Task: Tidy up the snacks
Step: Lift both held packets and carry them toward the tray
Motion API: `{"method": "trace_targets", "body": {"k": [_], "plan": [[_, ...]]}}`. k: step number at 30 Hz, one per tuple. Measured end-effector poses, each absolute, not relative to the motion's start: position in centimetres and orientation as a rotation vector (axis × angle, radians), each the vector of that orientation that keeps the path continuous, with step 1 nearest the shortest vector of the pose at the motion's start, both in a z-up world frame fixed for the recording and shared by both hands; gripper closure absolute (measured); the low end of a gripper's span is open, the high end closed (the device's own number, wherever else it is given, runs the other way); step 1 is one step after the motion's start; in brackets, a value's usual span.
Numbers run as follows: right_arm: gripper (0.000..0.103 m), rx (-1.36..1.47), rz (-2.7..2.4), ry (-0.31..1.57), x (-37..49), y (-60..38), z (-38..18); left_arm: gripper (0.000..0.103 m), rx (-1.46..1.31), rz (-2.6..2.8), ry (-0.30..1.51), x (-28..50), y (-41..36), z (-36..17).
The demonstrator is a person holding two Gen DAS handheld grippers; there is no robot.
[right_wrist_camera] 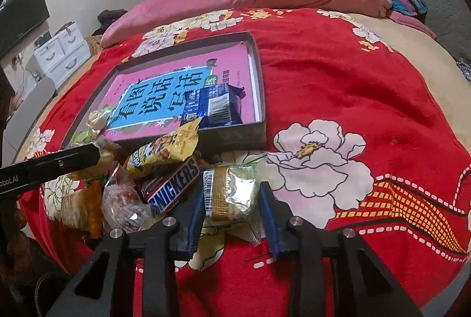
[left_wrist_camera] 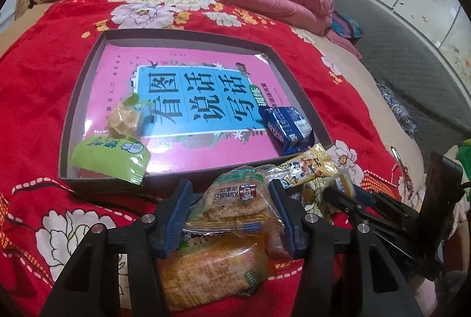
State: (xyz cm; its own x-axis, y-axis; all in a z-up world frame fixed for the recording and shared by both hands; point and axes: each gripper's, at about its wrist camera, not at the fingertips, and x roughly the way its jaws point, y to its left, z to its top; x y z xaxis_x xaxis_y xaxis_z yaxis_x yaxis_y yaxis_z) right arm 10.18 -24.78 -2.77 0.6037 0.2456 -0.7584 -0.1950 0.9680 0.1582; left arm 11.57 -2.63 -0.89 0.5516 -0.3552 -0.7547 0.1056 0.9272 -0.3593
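At the lower middle of the left wrist view, a clear-wrapped Ximalzi rice cracker packet (left_wrist_camera: 235,199) sits between the blue pads of the left gripper (left_wrist_camera: 232,190); both pads lie against its wrapper, so the jaws are grasping it. Below it, nearer the camera, lies a second orange-tinted cracker packet (left_wrist_camera: 212,270). In the right wrist view, low centre, the right gripper (right_wrist_camera: 231,199) brackets a clear-and-green packet holding a golden wafer (right_wrist_camera: 229,193); the left pad touches it, but whether the right pad presses it I cannot tell. Just left of that packet lie a brown Snickers bar (right_wrist_camera: 173,187) and a yellow snack bag (right_wrist_camera: 164,149). Above the heap, a shallow grey cardboard box (left_wrist_camera: 282,64) holds a pink and blue book (left_wrist_camera: 194,99), a blue Oreo pack (left_wrist_camera: 287,125), a lime-green packet (left_wrist_camera: 109,158) and a small yellow-wrapped sweet (left_wrist_camera: 123,119). All rests on a red flowered blanket (right_wrist_camera: 338,75).
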Motion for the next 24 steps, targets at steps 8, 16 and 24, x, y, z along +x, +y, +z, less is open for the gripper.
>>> {"method": "trace_targets", "body": {"k": [8, 16, 24], "plan": [[0.067, 0.085, 0.244, 0.853, 10.2, -25.4, -2.1, 0.048, -0.305, -0.276, 0.924, 11.2, -1.9, -0.4], [0.067, 0.115, 0.239, 0.81, 10.2, -25.9, -1.0, 0.048, -0.312, -0.268, 0.892, 10.9, -1.3, 0.3], [0.067, 0.143, 0.221, 0.774, 10.2, -26.5, -0.3, 0.048, -0.337, -0.245, 0.868, 10.7, 0.0, 0.7]]}}
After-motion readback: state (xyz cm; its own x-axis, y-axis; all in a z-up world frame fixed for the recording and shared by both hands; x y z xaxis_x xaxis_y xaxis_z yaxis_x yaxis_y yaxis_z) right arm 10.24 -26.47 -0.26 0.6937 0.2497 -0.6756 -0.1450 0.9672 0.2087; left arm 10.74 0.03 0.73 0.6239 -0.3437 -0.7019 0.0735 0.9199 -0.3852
